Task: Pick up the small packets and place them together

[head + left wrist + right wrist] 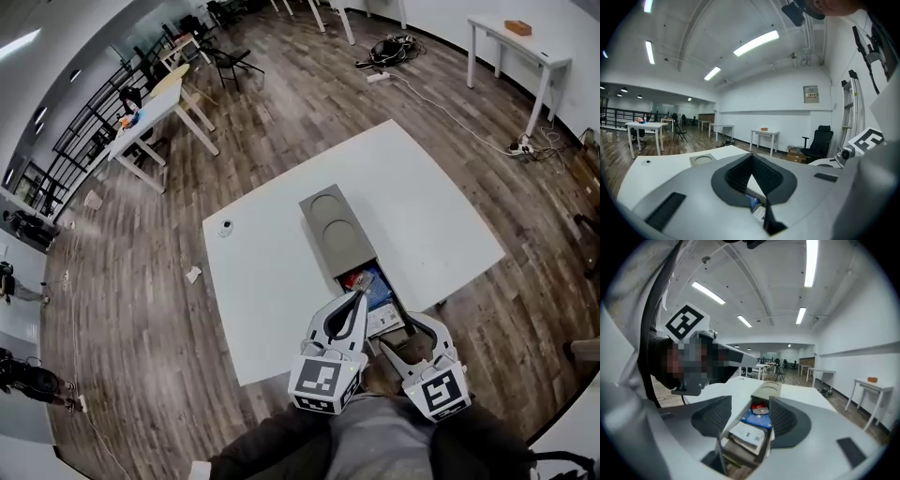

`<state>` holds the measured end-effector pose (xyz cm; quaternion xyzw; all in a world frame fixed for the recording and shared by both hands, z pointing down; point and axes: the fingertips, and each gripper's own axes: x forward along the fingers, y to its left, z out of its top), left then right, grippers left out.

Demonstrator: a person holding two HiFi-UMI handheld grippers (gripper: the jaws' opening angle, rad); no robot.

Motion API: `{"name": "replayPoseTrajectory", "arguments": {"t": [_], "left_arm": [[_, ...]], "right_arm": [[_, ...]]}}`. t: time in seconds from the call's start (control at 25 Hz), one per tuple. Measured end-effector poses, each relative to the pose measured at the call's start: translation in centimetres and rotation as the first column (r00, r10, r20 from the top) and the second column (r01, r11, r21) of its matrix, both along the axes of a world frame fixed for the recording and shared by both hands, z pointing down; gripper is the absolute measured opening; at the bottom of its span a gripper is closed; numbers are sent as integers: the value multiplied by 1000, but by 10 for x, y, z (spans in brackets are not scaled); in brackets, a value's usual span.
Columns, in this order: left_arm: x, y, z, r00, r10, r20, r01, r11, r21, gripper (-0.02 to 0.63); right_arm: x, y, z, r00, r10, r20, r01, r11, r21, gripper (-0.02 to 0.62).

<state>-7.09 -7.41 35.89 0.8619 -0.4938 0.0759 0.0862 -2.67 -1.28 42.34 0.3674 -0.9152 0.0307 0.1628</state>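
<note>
We look steeply down on a white tabletop (281,272) that carries a long grey box (328,225) with two round recesses in its closed far half. Its open near compartment holds the small packets: a red packet (354,277) farthest in, a blue packet (375,289) beside it and a white paper packet (384,321) nearest us, all overlapping. We see no other packet on the tabletop, only a small round white object (225,227) well apart from the box. The left tool (359,298) hovers over the compartment with its jaws clenched tip to tip and nothing between them. The right tool (398,336) hangs at the near end of the box, its jaws spread and empty. We judge the gathering nearly or wholly done, since every visible packet already lies together.
</note>
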Motion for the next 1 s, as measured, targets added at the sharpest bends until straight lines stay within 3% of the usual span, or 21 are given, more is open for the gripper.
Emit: {"name": "replayPoseTrajectory", "arguments": {"t": [0.2, 0.48, 0.68, 1.0], "left_arm": [[-13, -11, -32, 998, -36, -43, 38, 997, 60, 3], [-49, -24, -19, 992, -104, -66, 104, 995, 3, 3], [-56, -34, -3, 992, -108, -72, 105, 994, -39, 3], [-76, -55, 13, 988, -124, -90, 114, 987, -110, 3]], "right_arm": [[-27, -39, -24, 996, -73, -47, 75, 996, 45, 252], [-49, -55, -6, 978, -114, -172, 119, 993, 19, 250], [-50, -69, 23, 960, -103, -259, 98, 995, -31, 250], [-58, -90, 75, 840, -184, -510, 127, 981, -144, 250]]}}
